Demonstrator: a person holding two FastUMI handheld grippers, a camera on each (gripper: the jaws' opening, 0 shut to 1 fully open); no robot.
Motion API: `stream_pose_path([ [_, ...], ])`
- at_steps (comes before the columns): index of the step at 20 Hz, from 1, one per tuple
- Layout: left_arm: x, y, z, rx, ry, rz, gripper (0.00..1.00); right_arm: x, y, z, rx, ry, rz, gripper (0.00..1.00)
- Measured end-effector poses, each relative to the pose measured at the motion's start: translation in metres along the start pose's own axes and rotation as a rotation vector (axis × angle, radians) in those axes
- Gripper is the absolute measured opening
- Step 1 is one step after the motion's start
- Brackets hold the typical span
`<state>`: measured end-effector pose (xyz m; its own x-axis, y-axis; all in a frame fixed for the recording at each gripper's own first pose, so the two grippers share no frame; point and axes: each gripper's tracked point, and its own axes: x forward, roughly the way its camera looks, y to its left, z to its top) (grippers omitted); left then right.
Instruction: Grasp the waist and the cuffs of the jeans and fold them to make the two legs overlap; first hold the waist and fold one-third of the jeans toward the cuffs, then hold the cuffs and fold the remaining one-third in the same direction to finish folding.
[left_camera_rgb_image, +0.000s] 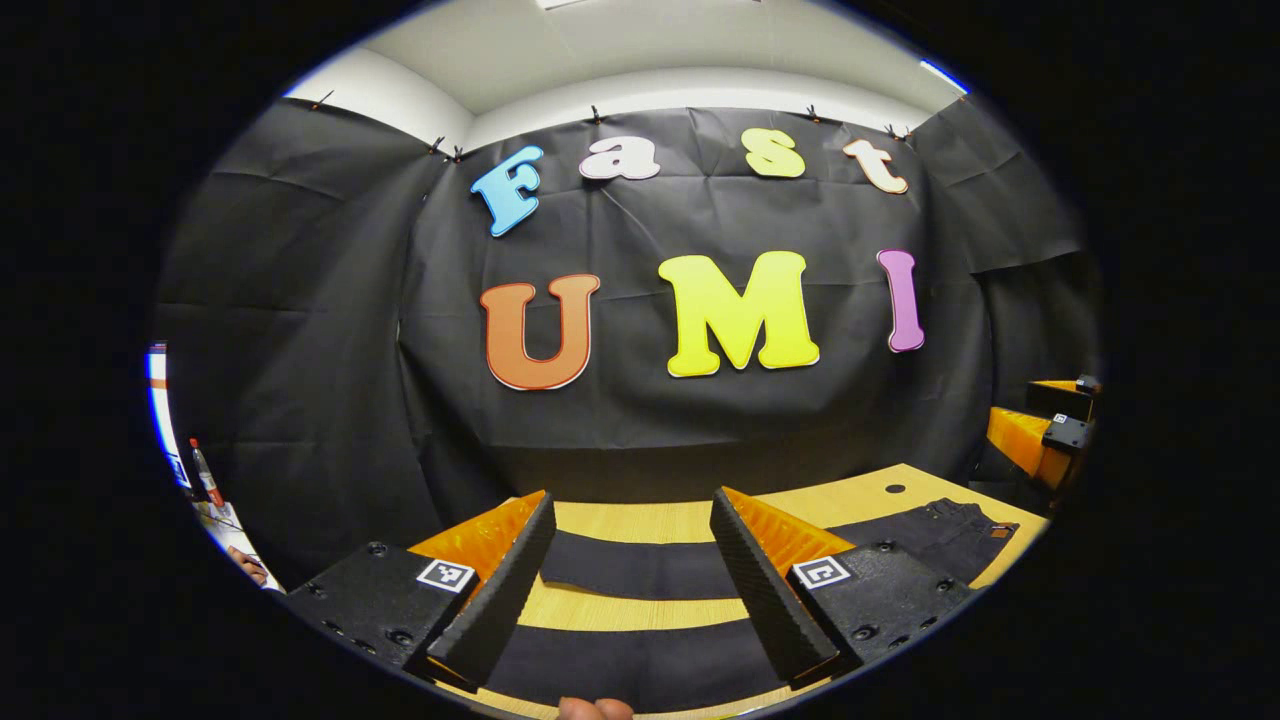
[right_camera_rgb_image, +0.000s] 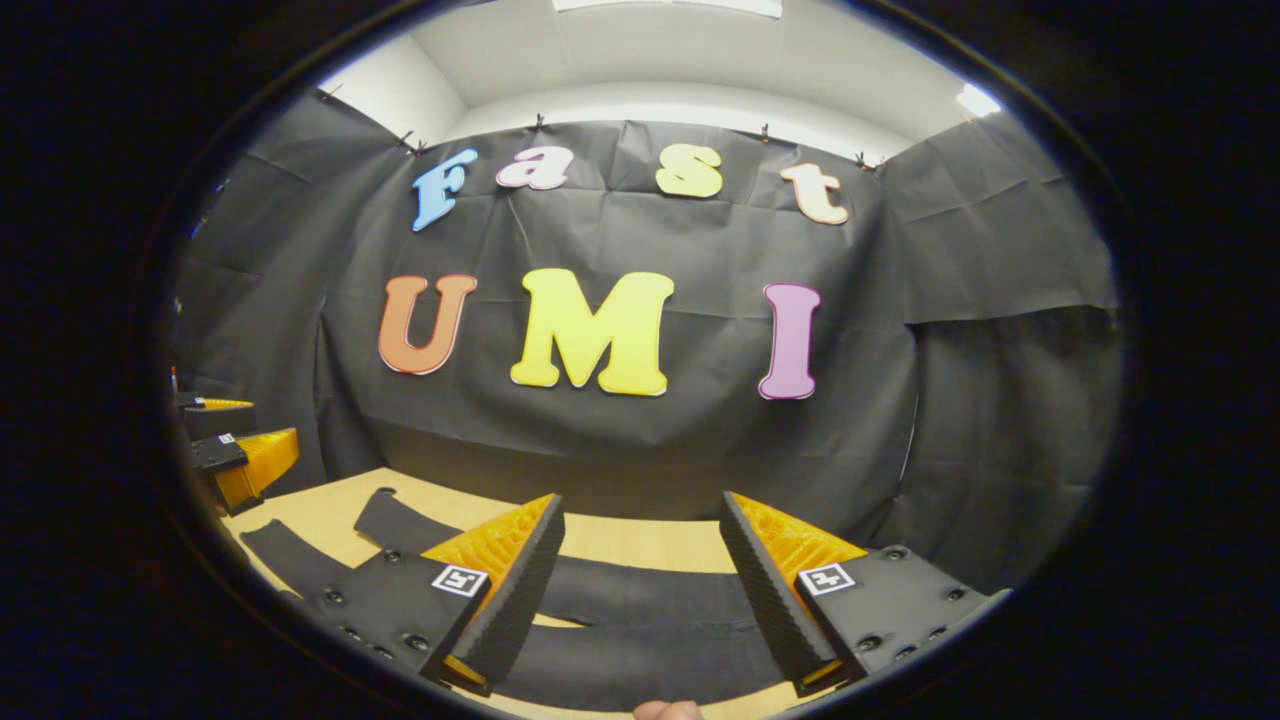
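Dark jeans (left_camera_rgb_image: 640, 570) lie flat on a wooden table (left_camera_rgb_image: 860, 495), the two legs apart with a strip of wood showing between them. The waist (left_camera_rgb_image: 950, 530) with a small brown patch lies to the right in the left gripper view. My left gripper (left_camera_rgb_image: 632, 520) hovers open over the legs, touching nothing. In the right gripper view the jeans (right_camera_rgb_image: 650, 600) run leftward to the two cuffs (right_camera_rgb_image: 385, 512). My right gripper (right_camera_rgb_image: 642, 515) is open above the upper part of the jeans, holding nothing. Each view shows the other gripper far off at its edge: the right gripper (left_camera_rgb_image: 1040, 430), the left gripper (right_camera_rgb_image: 240, 455).
A small round hole (left_camera_rgb_image: 895, 489) marks the table near the waist. A red-capped marker (left_camera_rgb_image: 205, 475) and a white surface sit beyond the table at far left. A thumb tip (left_camera_rgb_image: 595, 708) shows at the bottom edge. Black cloth walls close the booth.
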<state>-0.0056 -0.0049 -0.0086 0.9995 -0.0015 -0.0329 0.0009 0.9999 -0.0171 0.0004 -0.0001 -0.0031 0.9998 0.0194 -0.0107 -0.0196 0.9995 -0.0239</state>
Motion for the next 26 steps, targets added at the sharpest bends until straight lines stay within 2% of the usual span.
stream_pose_path([
  [5,-0.007,0.010,-0.014,-0.030,0.046,0.025,1.00,0.000,0.001,-0.001,0.008,0.010,0.007,0.95],
  [7,-0.012,0.016,-0.027,-0.093,0.088,0.031,0.99,0.001,0.003,-0.004,0.012,0.017,0.015,0.97],
  [8,-0.017,0.021,-0.036,-0.155,0.120,0.040,0.99,0.001,0.004,-0.006,0.015,0.022,0.018,0.95],
  [10,-0.030,0.036,-0.066,-0.354,0.201,0.083,0.99,0.000,0.006,-0.011,0.023,0.036,0.023,0.95],
  [12,-0.043,0.060,-0.105,-0.584,0.304,0.177,1.00,-0.001,0.010,-0.015,0.019,0.047,0.029,0.97],
  [14,-0.051,0.082,-0.136,-0.754,0.378,0.277,0.99,-0.002,0.012,-0.018,0.018,0.058,0.033,0.95],
  [17,-0.060,0.103,-0.175,-0.912,0.465,0.375,0.99,-0.005,0.014,-0.024,0.018,0.074,0.039,0.95],
  [20,-0.071,0.106,-0.209,-1.059,0.543,0.428,0.99,-0.005,0.017,-0.025,0.009,0.080,0.043,0.95],
  [26,-0.056,0.101,-0.241,-1.257,0.629,0.445,0.99,-0.002,0.006,-0.025,-0.010,0.089,0.023,0.95],
])
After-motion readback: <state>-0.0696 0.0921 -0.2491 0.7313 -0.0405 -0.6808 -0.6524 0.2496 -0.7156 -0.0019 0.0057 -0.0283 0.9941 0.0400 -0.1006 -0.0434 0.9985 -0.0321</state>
